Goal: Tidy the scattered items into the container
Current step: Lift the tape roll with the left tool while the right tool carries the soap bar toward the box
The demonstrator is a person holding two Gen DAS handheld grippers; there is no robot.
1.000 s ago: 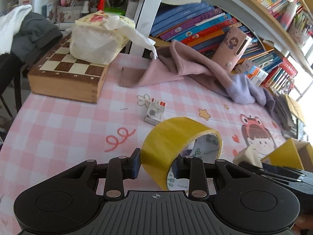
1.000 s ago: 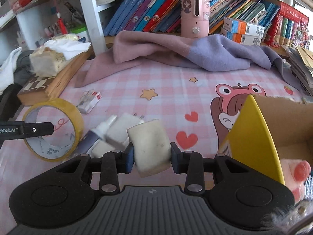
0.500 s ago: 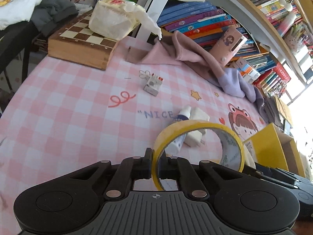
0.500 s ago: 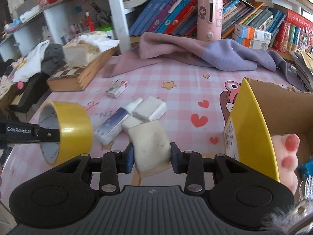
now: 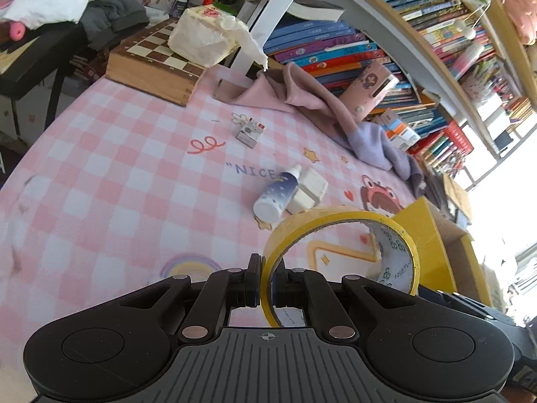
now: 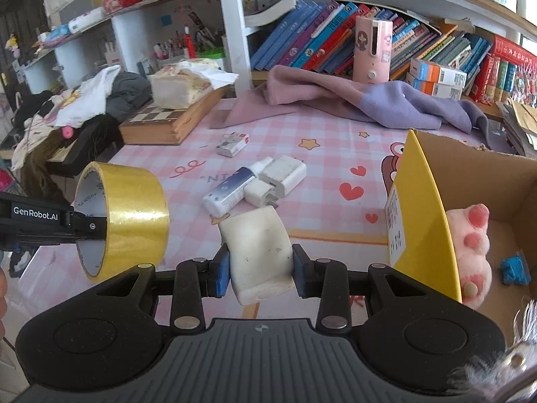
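Left tongs (image 5: 266, 288) clamped on wall of one yellow tape roll (image 5: 339, 252), held above table (image 5: 100, 174); right tongs (image 6: 261, 270) clamped on one white block (image 6: 258, 252). Open cardboard box (image 6: 470, 168) at 3 o'clock in right view, beside block. Loose on table at 12 o'clock: one bottle (image 6: 231, 188), one charger (image 6: 282, 178), one small box (image 6: 231, 144); bare cloth around them.

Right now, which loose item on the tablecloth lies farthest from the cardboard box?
The small red-and-white carton, alone near the chessboard; the spray bottle and white charger lie touching, closer to the box.

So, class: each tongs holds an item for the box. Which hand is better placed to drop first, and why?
Right. The right tongs, gripping the white block, sit beside the cardboard box; the left tongs, holding the yellow tape roll, are farther away.
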